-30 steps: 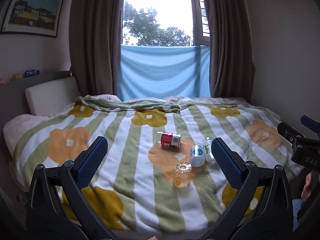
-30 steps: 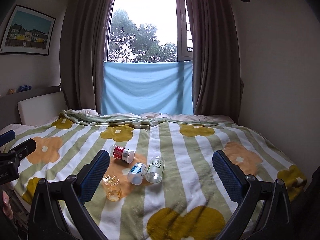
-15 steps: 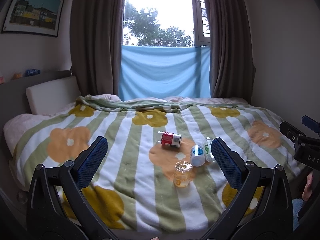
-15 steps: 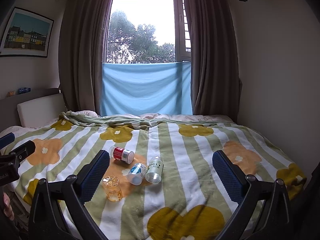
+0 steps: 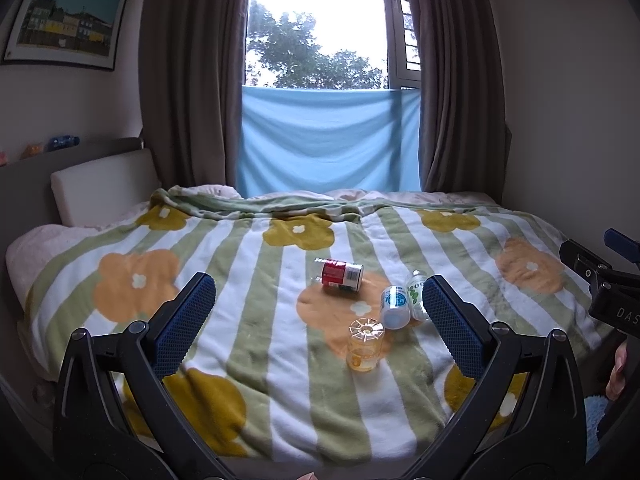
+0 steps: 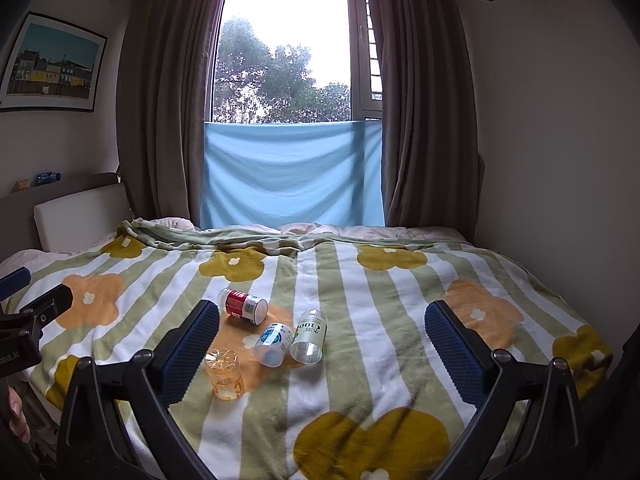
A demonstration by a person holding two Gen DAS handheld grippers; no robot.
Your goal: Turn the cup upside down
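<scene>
Little has moved since the earlier frames: both wrist views hold nearly the same framing of the bed, with only a slight drift of the cameras, and the objects on the blanket lie where they were. Left gripper (image 5: pixel 316 304) has its jaws spread wide with nothing between the blue pads, hovering over the near edge of the bed. Right gripper (image 6: pixel 322 328) is likewise wide apart and empty, and its black body also shows at the right edge of the left wrist view.

On the striped flower blanket (image 5: pixel 248 272) the amber cup (image 5: pixel 365 345) stands with its ribbed base facing up and its mouth down on the fabric, at the near rim of an orange flower. Just beyond it lie a blue-labelled bottle (image 5: pixel 395 306) and a green-labelled clear bottle (image 5: pixel 416 295), side by side and touching or nearly so. Farther back, a red-labelled container (image 5: pixel 340 275) lies on its side, apart from the others. In the right wrist view the cup (image 6: pixel 225 374) sits just beside the left finger's pad
</scene>
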